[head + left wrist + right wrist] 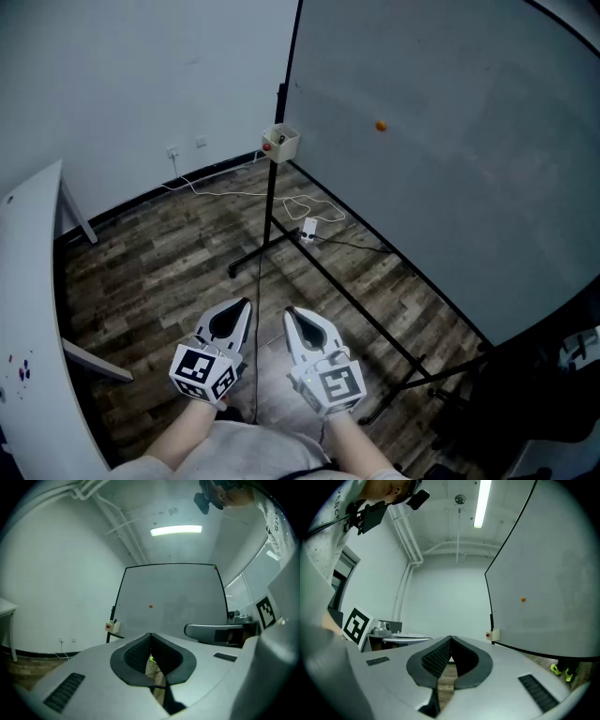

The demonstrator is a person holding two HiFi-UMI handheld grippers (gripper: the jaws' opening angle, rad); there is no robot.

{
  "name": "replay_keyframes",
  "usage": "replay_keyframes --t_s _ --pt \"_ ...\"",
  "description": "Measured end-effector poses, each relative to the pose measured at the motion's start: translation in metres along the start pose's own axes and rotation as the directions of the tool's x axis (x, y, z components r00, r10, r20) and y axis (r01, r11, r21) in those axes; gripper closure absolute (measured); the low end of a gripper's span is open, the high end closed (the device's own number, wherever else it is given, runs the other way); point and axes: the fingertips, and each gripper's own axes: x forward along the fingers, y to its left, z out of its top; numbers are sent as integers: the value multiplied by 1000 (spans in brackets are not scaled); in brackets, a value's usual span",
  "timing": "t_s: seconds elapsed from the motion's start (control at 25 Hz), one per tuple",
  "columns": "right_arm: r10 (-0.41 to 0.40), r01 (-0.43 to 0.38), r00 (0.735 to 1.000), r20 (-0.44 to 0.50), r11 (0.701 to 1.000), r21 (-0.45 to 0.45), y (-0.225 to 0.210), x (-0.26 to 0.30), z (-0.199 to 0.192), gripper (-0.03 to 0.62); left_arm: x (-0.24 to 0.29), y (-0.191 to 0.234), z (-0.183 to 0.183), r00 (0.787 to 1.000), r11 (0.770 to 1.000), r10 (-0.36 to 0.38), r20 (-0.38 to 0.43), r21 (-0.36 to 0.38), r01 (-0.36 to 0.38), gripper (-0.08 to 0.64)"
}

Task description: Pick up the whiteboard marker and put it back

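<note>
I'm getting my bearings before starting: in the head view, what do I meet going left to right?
White table → left gripper → right gripper → orange dot on the whiteboard.

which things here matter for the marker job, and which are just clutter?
Job:
whiteboard
holder box on its edge; the dark stick in it may be the marker
left gripper, right gripper, both shut, empty

Clutter:
white cable and plug on the floor
orange dot on the board
white table
</note>
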Motion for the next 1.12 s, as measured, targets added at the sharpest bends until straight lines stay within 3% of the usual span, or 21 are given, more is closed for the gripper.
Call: replay_keyframes --t_s 0.24,0.52,0.64,1.12 --pt "20 -20 1000 21 1000 12 2 3 3 574 -3 1 0 1000 1000 3 -15 5 -3 546" --pt "52 -52 999 8 997 49 0 36 -16 574 12 32 -17 999 1000 14 -38 -26 -15 545" --pt "55 -53 998 -29 996 76 -11 61 -29 574 34 54 -19 999 1000 0 -41 -25 -1 545" --pt "48 -48 998 -29 999 24 -68 207 -27 574 153 171 -9 997 998 -52 -48 -33 51 545"
